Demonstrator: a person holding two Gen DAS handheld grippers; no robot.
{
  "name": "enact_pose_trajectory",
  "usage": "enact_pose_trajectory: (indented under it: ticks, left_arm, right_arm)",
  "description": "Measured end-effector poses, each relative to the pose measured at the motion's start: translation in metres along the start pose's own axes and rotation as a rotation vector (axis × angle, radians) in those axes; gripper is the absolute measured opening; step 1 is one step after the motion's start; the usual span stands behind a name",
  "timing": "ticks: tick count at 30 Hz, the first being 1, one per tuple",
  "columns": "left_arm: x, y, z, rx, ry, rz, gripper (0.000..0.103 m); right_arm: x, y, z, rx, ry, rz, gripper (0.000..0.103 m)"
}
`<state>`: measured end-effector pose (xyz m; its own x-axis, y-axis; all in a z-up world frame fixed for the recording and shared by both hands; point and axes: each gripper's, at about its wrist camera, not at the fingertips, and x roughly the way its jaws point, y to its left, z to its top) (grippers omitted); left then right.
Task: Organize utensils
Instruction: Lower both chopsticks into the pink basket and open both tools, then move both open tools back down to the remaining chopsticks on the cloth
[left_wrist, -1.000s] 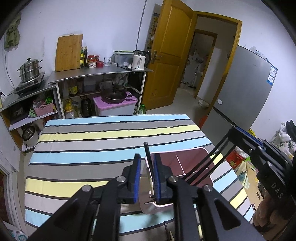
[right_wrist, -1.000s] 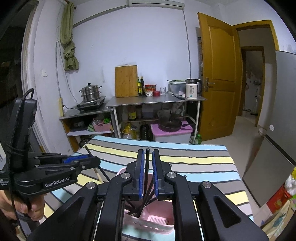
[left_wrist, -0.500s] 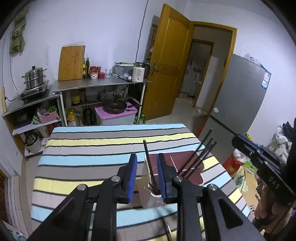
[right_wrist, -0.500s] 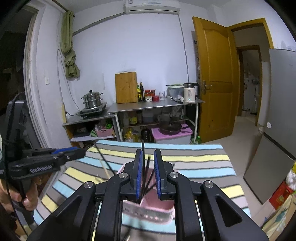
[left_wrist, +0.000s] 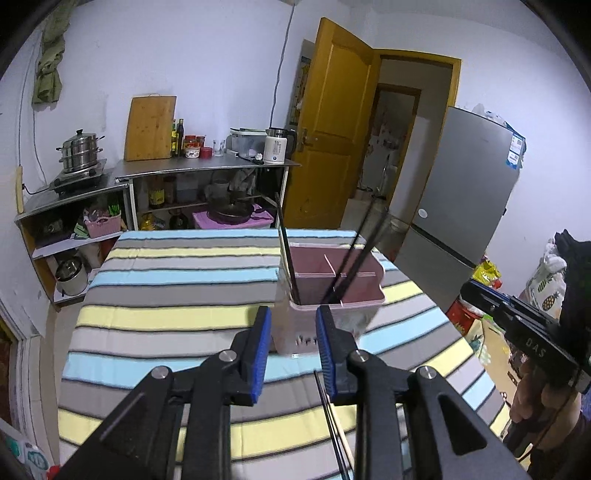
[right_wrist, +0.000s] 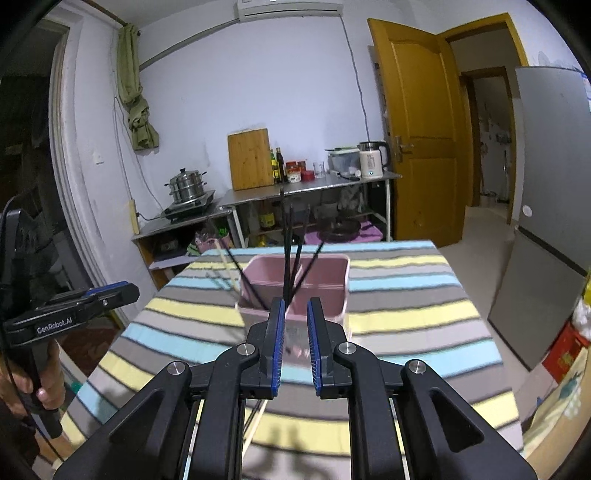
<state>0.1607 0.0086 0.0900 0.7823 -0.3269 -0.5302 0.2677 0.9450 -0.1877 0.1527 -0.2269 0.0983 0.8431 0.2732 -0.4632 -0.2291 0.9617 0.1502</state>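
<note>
A pink utensil basket (left_wrist: 332, 321) stands on the striped tablecloth (left_wrist: 177, 295); it also shows in the right wrist view (right_wrist: 325, 273). Several black chopsticks (left_wrist: 286, 251) stand upright in it, and they also show in the right wrist view (right_wrist: 290, 251). My left gripper (left_wrist: 291, 343) is open and empty, just in front of the basket. My right gripper (right_wrist: 295, 332) is open and empty, held back from the basket. A black chopstick and a pale one (left_wrist: 334, 424) lie on the cloth below the left gripper.
A steel counter (left_wrist: 207, 170) with cutting board, kettle and jars stands behind the table. A steamer pot (left_wrist: 79, 149) sits at the left. A yellow door (left_wrist: 328, 147) and grey fridge (left_wrist: 469, 192) are at the right.
Both grippers let go of their black chopsticks, which now stand in the basket. Both have opened and pulled back from the basket.
</note>
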Motion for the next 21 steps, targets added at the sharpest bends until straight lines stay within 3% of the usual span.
enact_pose_trajectory:
  ticks: [12,21]
  left_arm:
    - [-0.012,-0.009,-0.053,-0.009,0.046,-0.009,0.026]
    - [-0.002,-0.02,-0.081,-0.009,0.103,-0.022,0.026]
  right_arm:
    - [-0.02,0.004,-0.057,0.019,0.072,0.009,0.013]
    - [-0.019,0.0,-0.077,0.05,0.114,0.004,0.013]
